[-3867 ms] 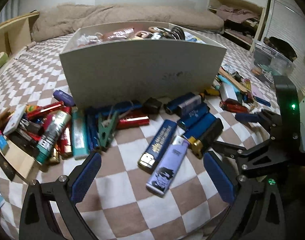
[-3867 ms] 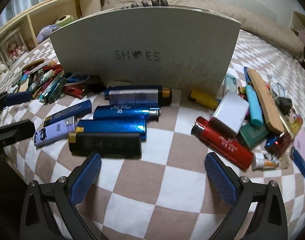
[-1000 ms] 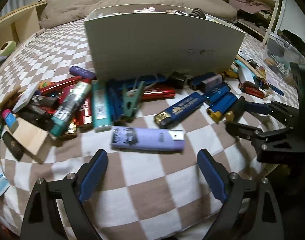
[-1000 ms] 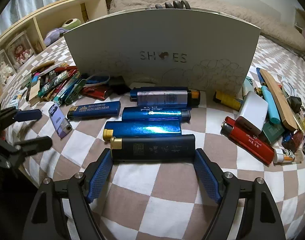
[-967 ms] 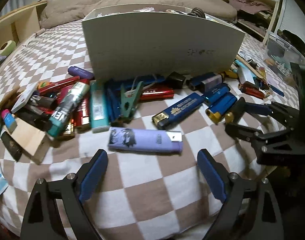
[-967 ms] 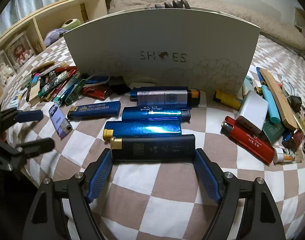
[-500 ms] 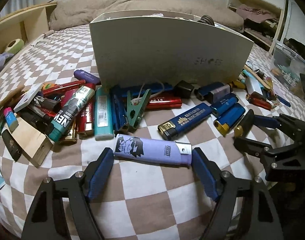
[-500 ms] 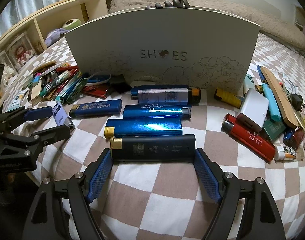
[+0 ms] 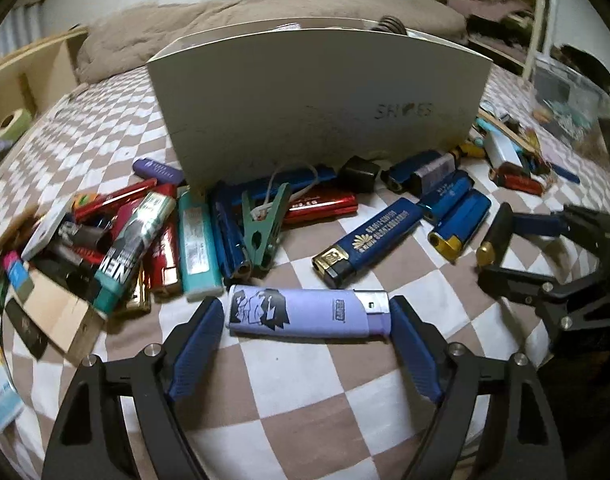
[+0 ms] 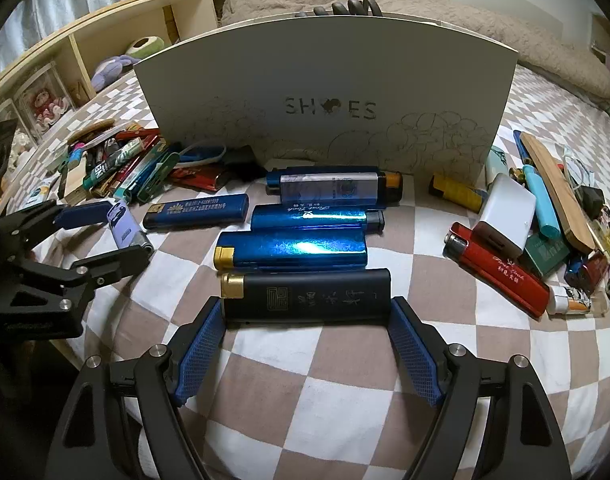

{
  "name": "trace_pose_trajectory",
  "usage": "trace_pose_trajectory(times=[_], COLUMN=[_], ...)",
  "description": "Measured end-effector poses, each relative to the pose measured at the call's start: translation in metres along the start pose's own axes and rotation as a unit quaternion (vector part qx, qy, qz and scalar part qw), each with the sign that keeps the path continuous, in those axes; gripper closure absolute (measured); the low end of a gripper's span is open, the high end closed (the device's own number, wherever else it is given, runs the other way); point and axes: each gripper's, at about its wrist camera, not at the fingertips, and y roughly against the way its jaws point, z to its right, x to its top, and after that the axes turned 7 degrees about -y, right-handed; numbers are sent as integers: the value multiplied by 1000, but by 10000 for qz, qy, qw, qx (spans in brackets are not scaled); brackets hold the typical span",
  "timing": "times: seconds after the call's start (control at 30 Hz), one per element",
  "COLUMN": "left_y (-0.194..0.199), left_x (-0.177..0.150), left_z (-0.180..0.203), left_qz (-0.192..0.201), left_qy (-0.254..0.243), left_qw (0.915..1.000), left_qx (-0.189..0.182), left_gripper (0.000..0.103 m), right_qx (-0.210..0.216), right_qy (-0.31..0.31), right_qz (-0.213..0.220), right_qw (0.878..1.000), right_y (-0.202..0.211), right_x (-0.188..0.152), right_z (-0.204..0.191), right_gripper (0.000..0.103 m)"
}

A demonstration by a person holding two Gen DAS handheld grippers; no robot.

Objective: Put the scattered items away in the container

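Observation:
A white shoe box (image 9: 317,92), marked SHOES (image 10: 329,108), stands on the checked bed cover. Many lighters lie scattered before it. My left gripper (image 9: 307,320) is shut on a lilac lighter (image 9: 305,312), its blue pads touching both ends; it also shows in the right wrist view (image 10: 125,224). My right gripper (image 10: 307,312) is shut on a black lighter with a gold cap (image 10: 305,296), pads against both ends. Both lighters rest on the cover.
A pile of lighters, a green clothes peg (image 9: 265,232) and cards lies left of the box. Blue lighters (image 10: 293,248) lie in front. A red lighter (image 10: 497,272), a white block (image 10: 505,212) and a wooden stick (image 10: 557,188) lie right. Shelves stand far left.
Both grippers moved forward and closed: the left onto the ends of the lilac lighter, the right onto the ends of the black lighter. The left gripper came a little nearer the box.

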Motion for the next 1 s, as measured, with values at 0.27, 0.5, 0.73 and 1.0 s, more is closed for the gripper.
trace_pose_trajectory(times=[0.27,0.5,0.73,1.0], left_y=[1,9,27,48], left_x=[-1,-3,9,25], left_z=[-1,9,14,5], left_qz=[22,131,458,885], left_qy=[-88,13,114,305], left_qw=[9999,9999,9989,9955], left_qx=[-79,-46,-7,114], left_gripper=[23,23,23,23], right_qx=[27,136,111,55], right_qy=[0,-201,-206,-159], right_qz=[4,91,112,433], right_qw=[10000,9997,9997,9989], right_y=[0,3,8,27], right_x=[-1,-2,2,15], right_z=[-1,3,0,-2], right_gripper=[21,21,21,21])
